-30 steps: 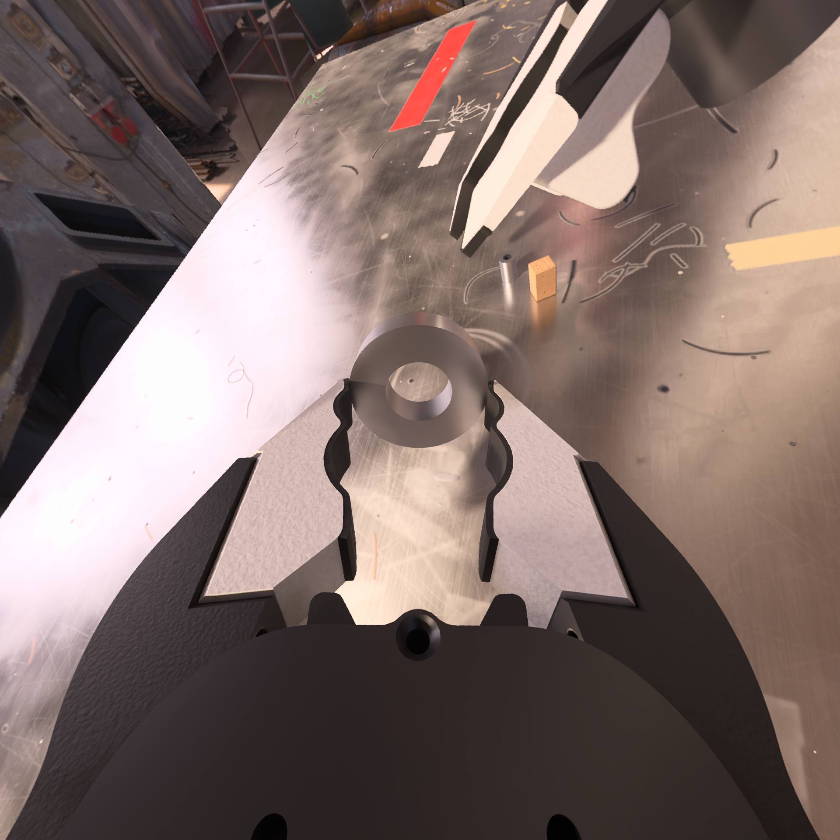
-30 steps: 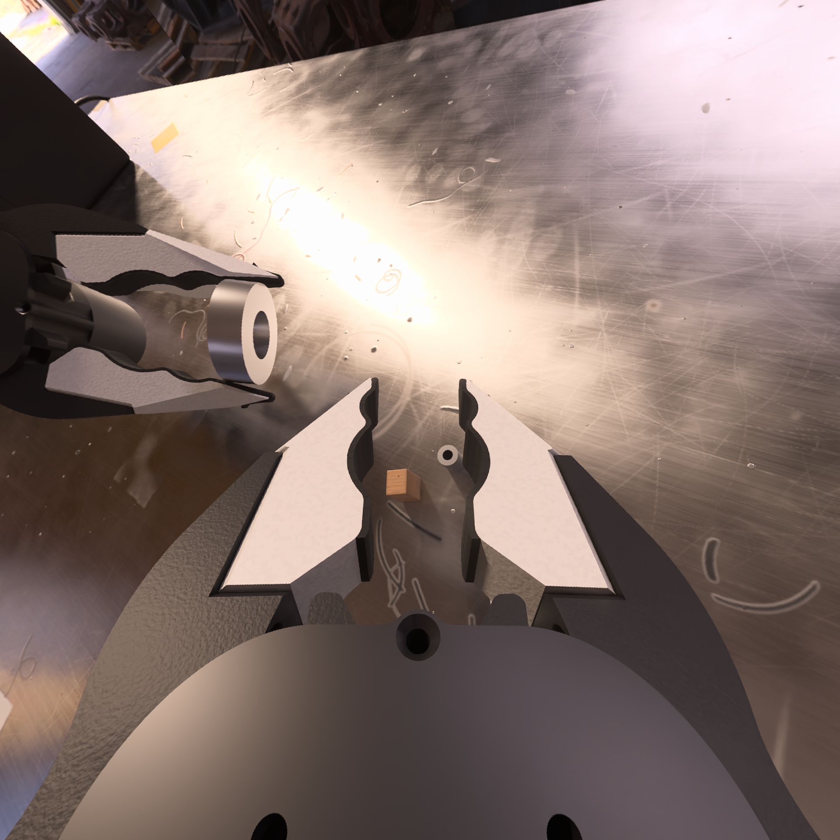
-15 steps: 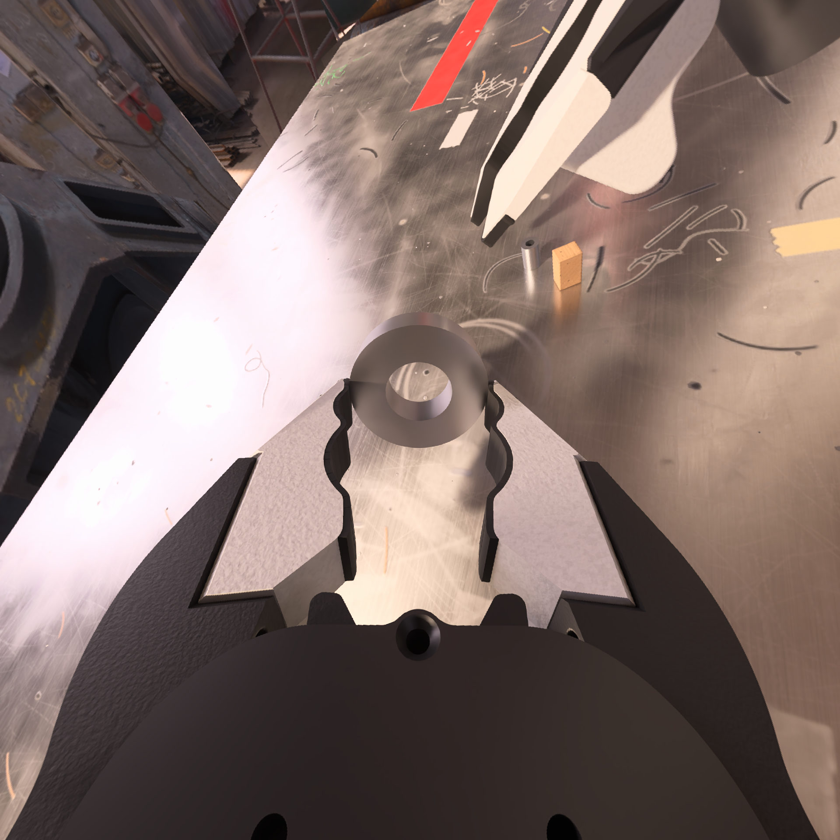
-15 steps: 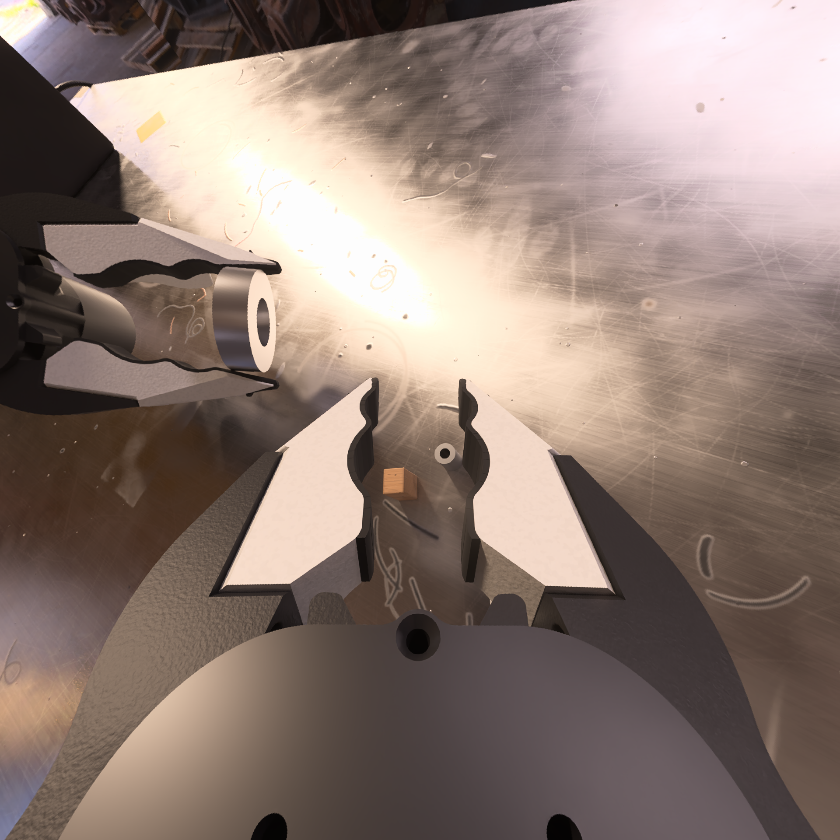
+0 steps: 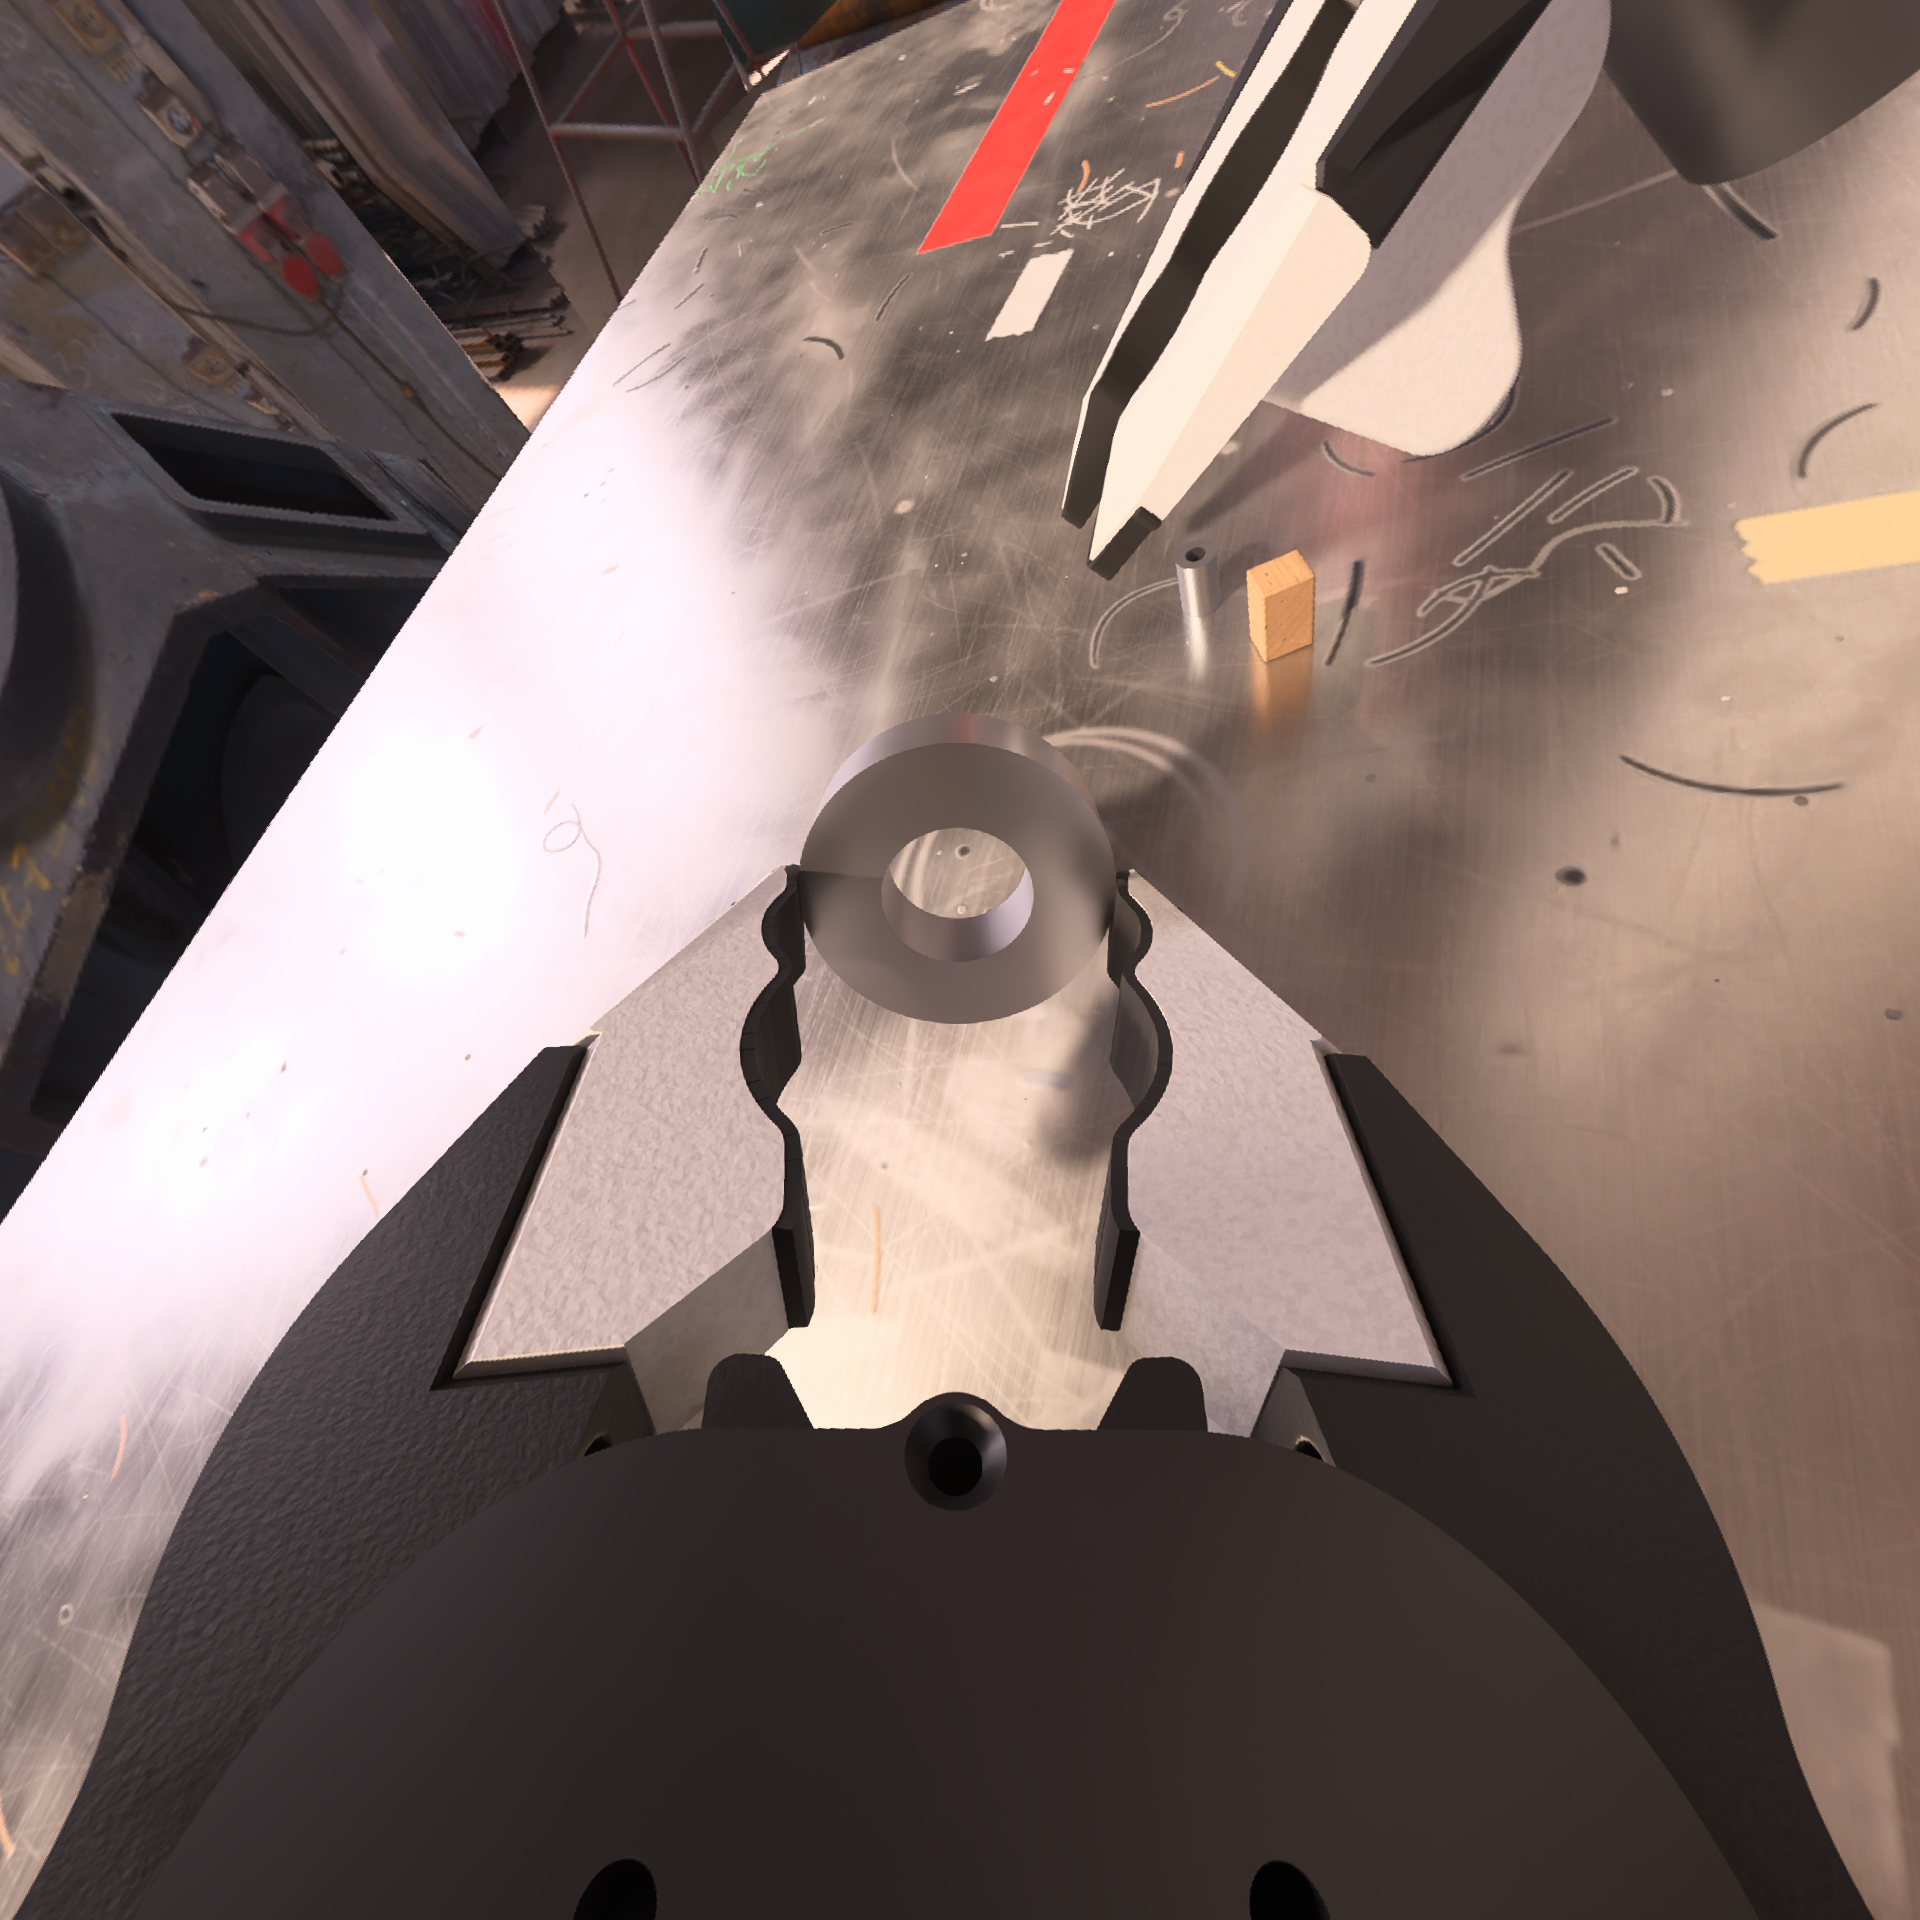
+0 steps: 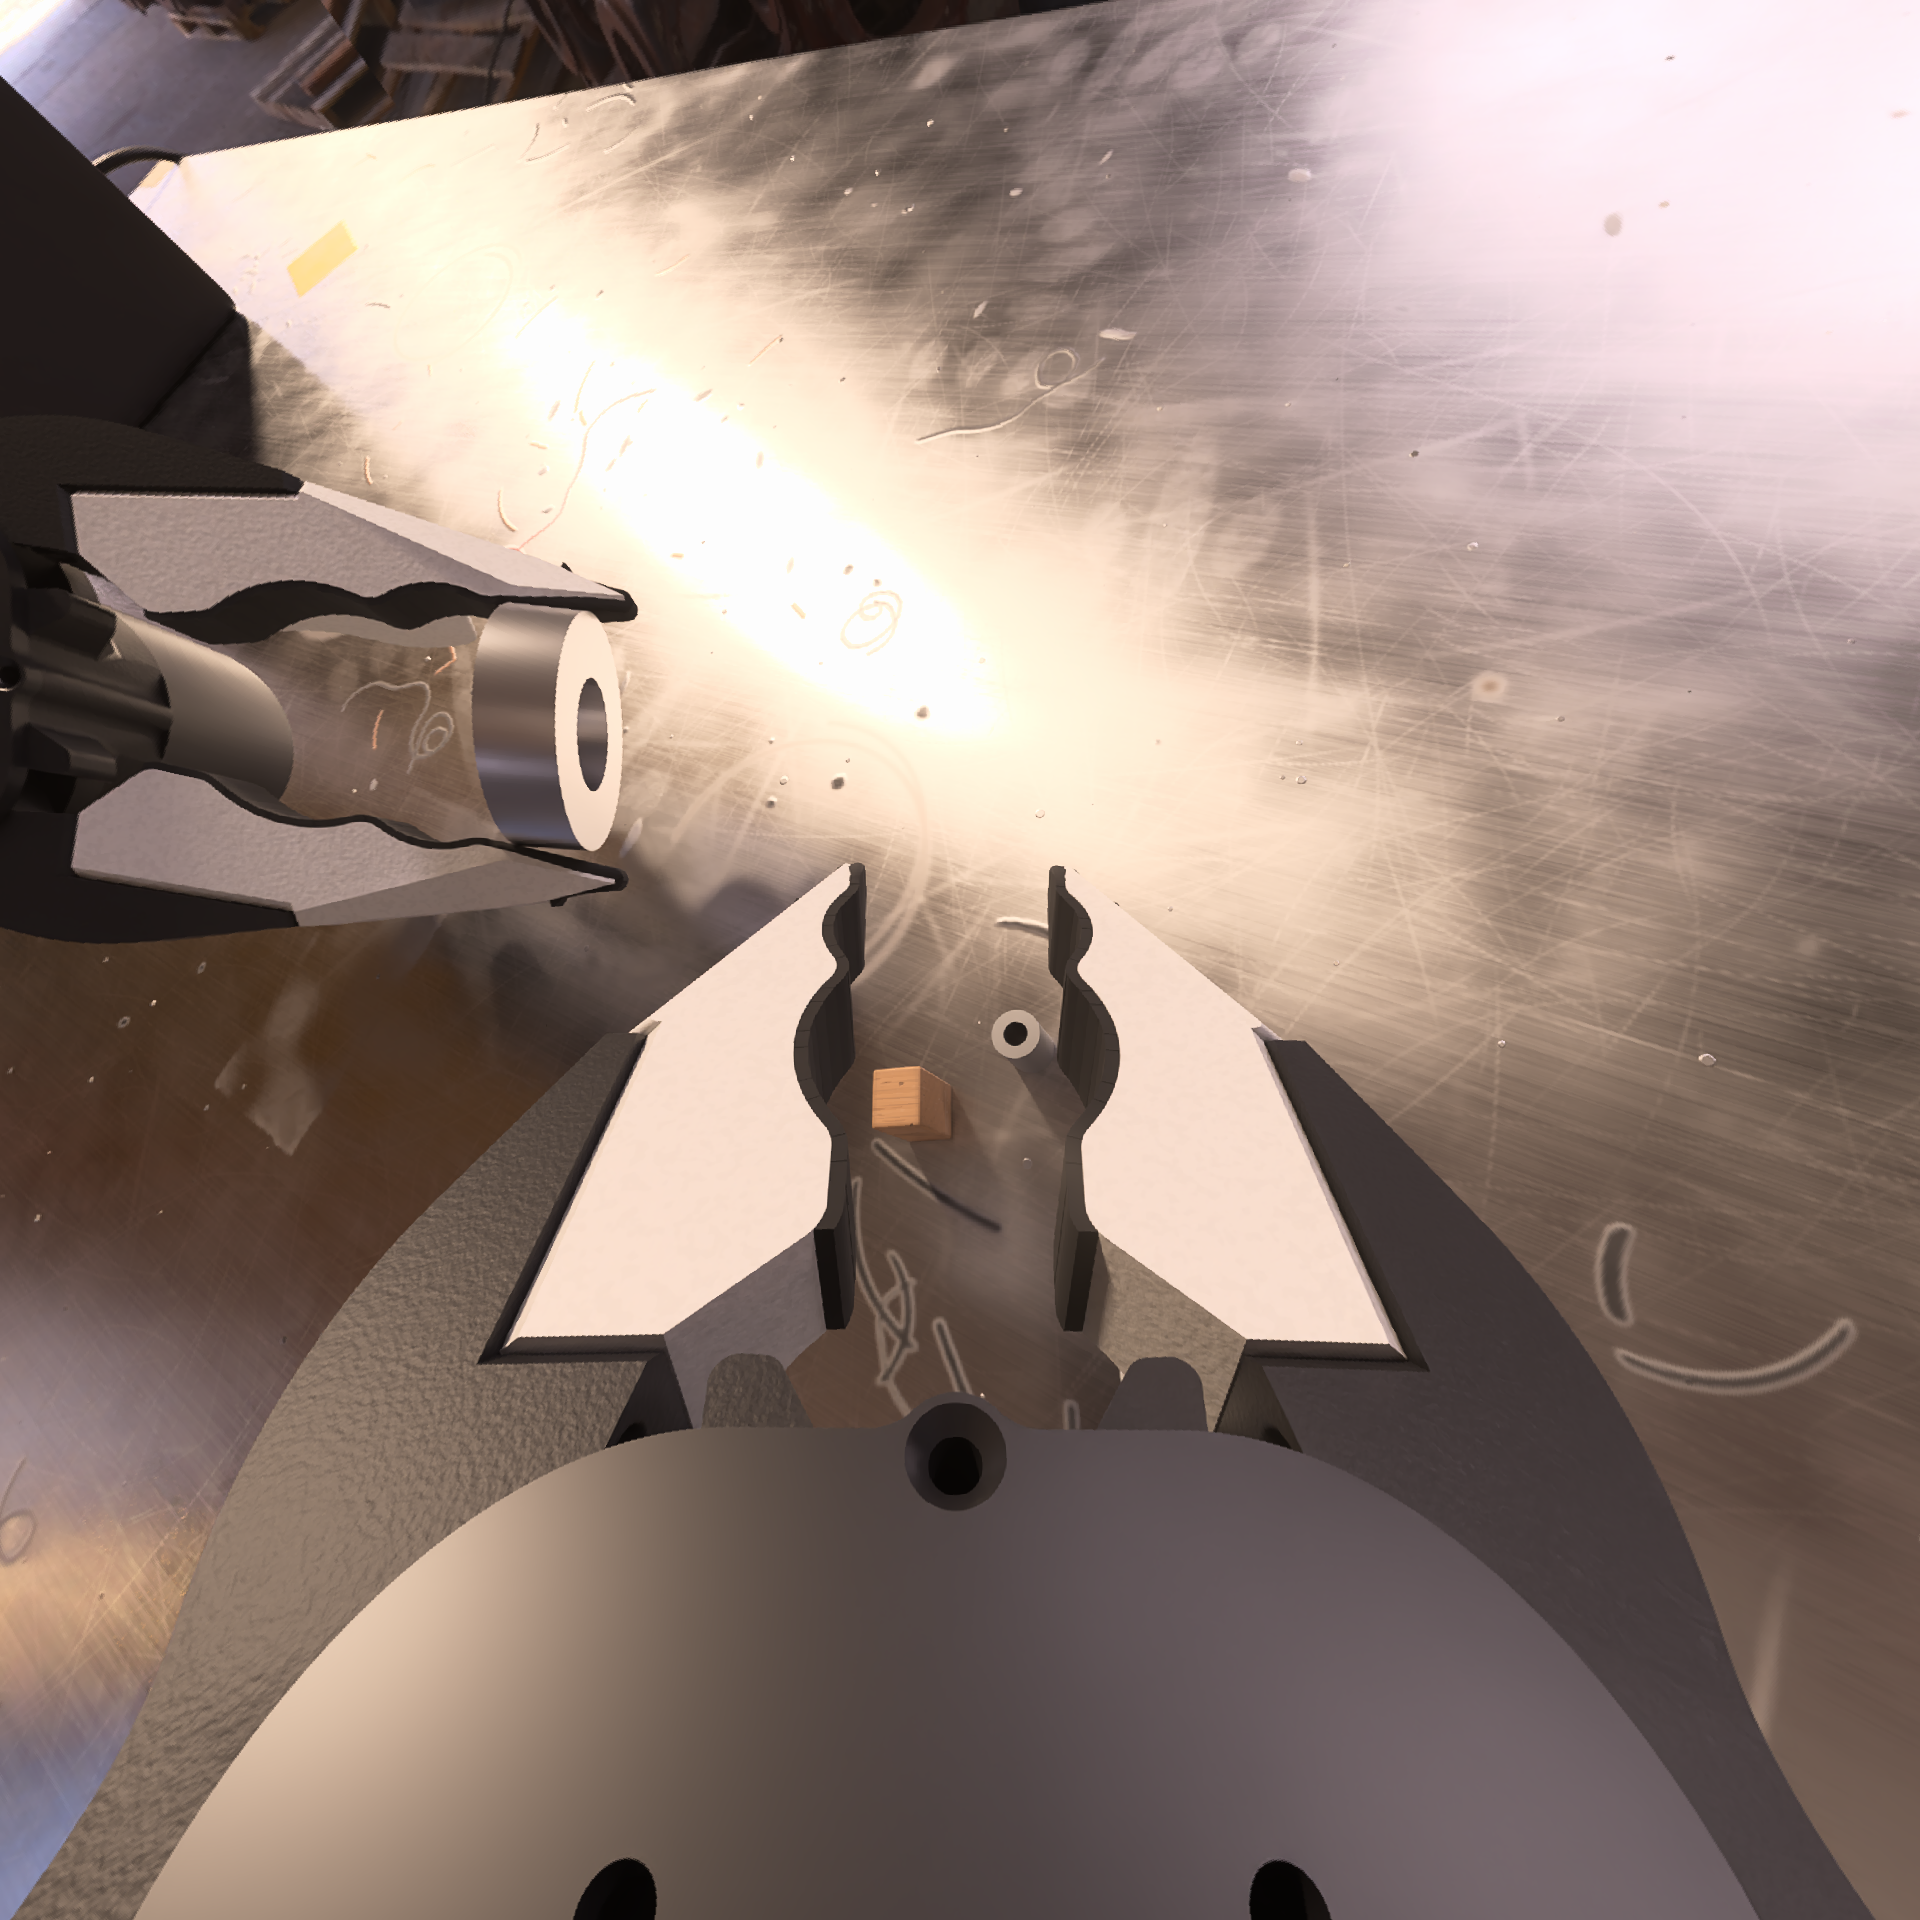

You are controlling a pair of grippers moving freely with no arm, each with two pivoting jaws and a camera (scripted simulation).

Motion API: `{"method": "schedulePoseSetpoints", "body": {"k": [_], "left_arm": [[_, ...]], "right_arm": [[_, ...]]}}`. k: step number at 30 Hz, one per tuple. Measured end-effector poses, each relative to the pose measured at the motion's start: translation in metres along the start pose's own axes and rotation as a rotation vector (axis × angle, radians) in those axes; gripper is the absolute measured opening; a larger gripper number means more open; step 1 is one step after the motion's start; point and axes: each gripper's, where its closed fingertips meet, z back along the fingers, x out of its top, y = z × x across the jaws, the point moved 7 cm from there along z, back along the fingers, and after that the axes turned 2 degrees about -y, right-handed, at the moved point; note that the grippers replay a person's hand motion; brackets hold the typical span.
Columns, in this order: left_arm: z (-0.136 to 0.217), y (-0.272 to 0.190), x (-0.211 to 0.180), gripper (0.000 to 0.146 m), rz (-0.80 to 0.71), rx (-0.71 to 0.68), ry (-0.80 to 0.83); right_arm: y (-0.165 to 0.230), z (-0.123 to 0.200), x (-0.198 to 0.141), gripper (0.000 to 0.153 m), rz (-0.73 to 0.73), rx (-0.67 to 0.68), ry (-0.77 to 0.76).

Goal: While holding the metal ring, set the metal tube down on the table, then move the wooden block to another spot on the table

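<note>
My left gripper (image 5: 956,894) is shut on the thick metal ring (image 5: 956,883) and holds it above the steel table (image 5: 623,727). It shows at the left of the right wrist view (image 6: 613,743), still gripping the ring (image 6: 566,727). The small metal tube (image 5: 1195,592) stands upright on the table, free, with the wooden block (image 5: 1280,605) just to its right. My right gripper (image 6: 954,883) is open and empty, high above both. Between its fingers I see the block (image 6: 909,1103) and the tube (image 6: 1023,1044). In the left wrist view, the right gripper (image 5: 1112,530) hangs just above the tube.
The table's left edge drops to dark machinery (image 5: 156,582). A red strip (image 5: 1023,135), a white patch (image 5: 1023,296) and yellow tape (image 5: 1829,535) lie flat on the scratched table (image 6: 1351,520). Another yellow patch (image 6: 320,257) sits near a far corner.
My left gripper has drifted slightly with the ring still in it. The right gripper stays open above the tube and block, which have not moved.
</note>
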Motion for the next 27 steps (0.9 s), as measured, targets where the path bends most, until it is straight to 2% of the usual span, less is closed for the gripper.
{"method": "schedulePoseSetpoints", "body": {"k": [27], "left_arm": [[-0.0011,-0.0029,0.0009,0.059,-0.019,-0.026,0.000]], "right_arm": [[0.0001,0.0004,0.0002,0.035,-0.008,0.013,-0.002]]}}
